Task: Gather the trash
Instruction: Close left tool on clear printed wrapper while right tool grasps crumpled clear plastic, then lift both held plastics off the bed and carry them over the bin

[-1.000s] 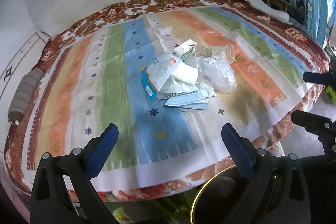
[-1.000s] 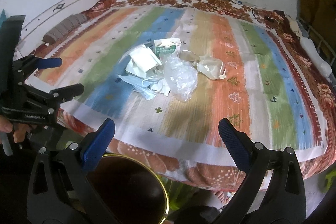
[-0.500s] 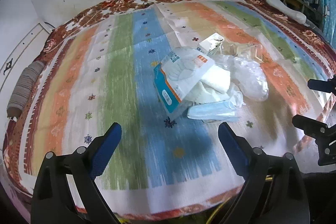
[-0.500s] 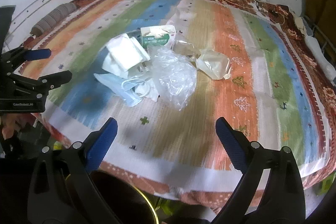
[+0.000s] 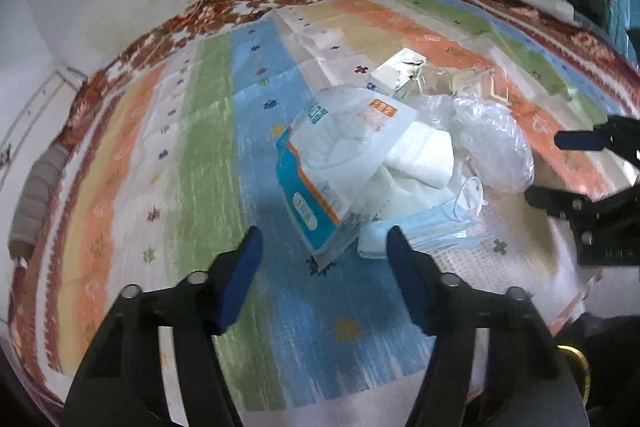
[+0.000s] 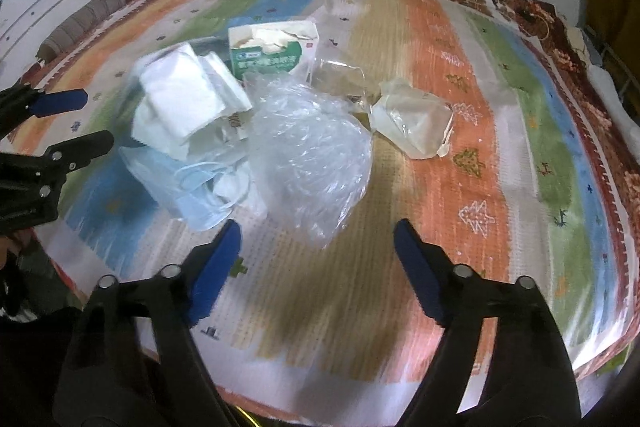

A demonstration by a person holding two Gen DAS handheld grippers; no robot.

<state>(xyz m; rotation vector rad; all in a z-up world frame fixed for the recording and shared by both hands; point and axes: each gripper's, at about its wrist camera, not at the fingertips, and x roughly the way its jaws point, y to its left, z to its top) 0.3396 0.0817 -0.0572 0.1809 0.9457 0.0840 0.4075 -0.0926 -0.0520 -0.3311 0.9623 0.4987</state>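
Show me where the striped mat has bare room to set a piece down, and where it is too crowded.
Bare: the green and orange stripes of the striped mat left of the blue-edged packet; also the orange and green stripes right of the crumpled clear wrapper. Crowded: the middle, where the clear plastic bag, face masks, tissues and green carton overlap.

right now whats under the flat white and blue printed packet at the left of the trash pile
The flat white and blue printed packet leans on folded white tissue and overlaps a light blue face mask. Whatever lies beneath its middle is hidden.
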